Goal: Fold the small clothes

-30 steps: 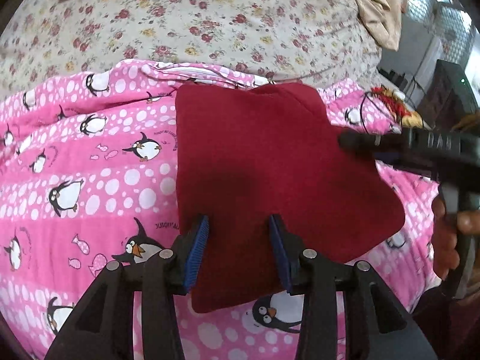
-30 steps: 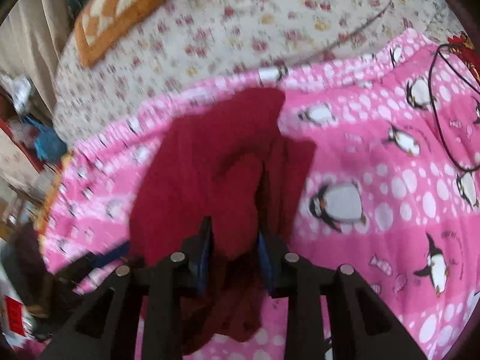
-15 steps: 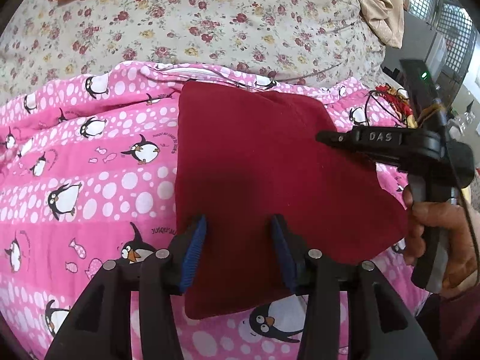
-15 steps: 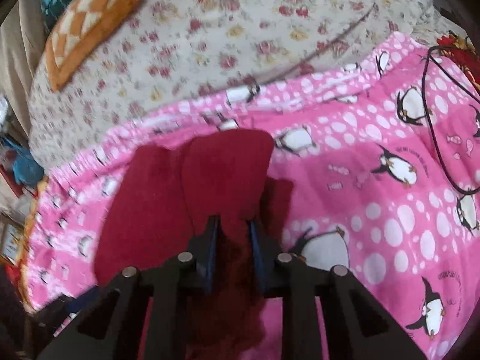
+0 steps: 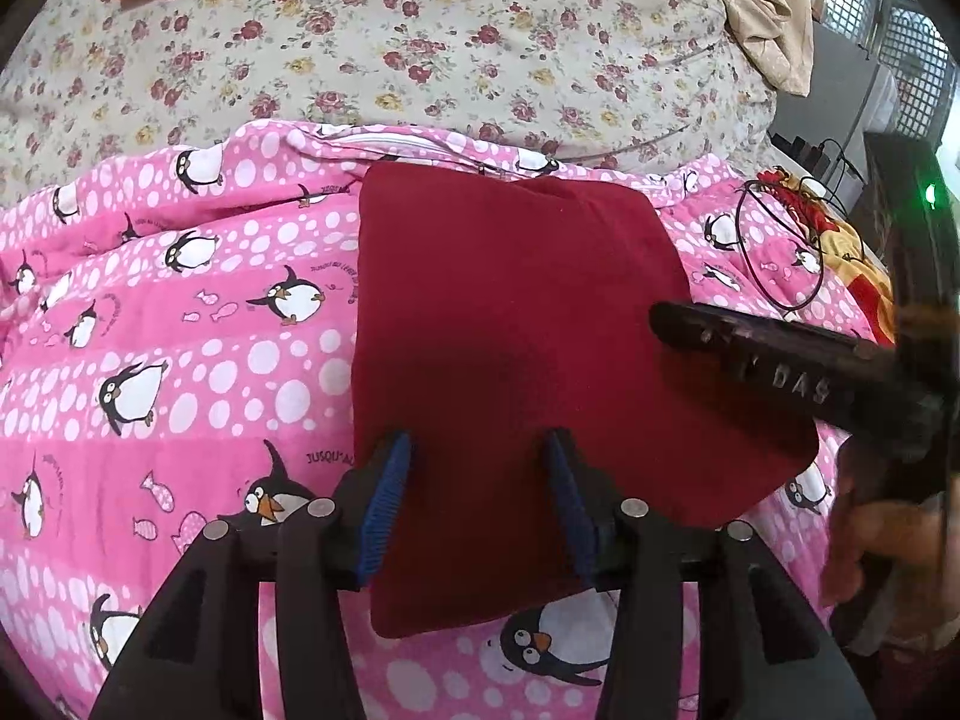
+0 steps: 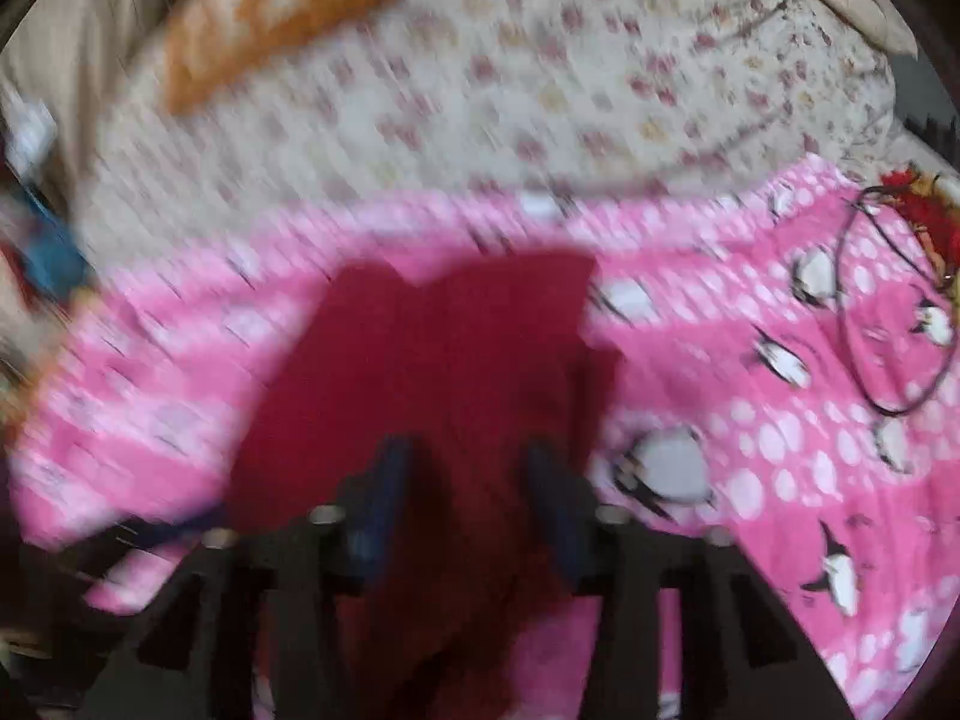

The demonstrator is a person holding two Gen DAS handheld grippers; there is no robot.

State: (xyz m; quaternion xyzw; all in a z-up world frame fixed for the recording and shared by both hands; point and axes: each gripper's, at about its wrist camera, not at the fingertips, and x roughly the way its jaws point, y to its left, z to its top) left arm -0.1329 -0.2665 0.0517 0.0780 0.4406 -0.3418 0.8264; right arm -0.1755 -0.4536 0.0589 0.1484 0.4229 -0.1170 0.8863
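A dark red folded cloth (image 5: 516,312) lies flat on a pink penguin blanket (image 5: 180,360). My left gripper (image 5: 477,438) hovers over the cloth's near edge, its jaws opening, and the blue pads do not press on the fabric beneath. From the right, one black finger (image 5: 720,336) of the right gripper reaches over the cloth's right side, with a hand (image 5: 870,546) on its handle. The right wrist view is blurred. There the right gripper (image 6: 467,447) stands over the red cloth (image 6: 432,348), jaws opening, with no fold pinched between them.
The pink blanket (image 6: 750,420) lies on a floral bedsheet (image 5: 420,48). An orange cushion (image 6: 270,18) sits at the far left. A black cable loop (image 5: 774,252) and a red-yellow item lie at the blanket's right edge. Beige fabric (image 5: 756,12) hangs at the far right.
The right gripper let go of the raised red fold, which now lies flat, and its jaws have spread. The left jaws widened a little. The right tool shifted across the cloth.
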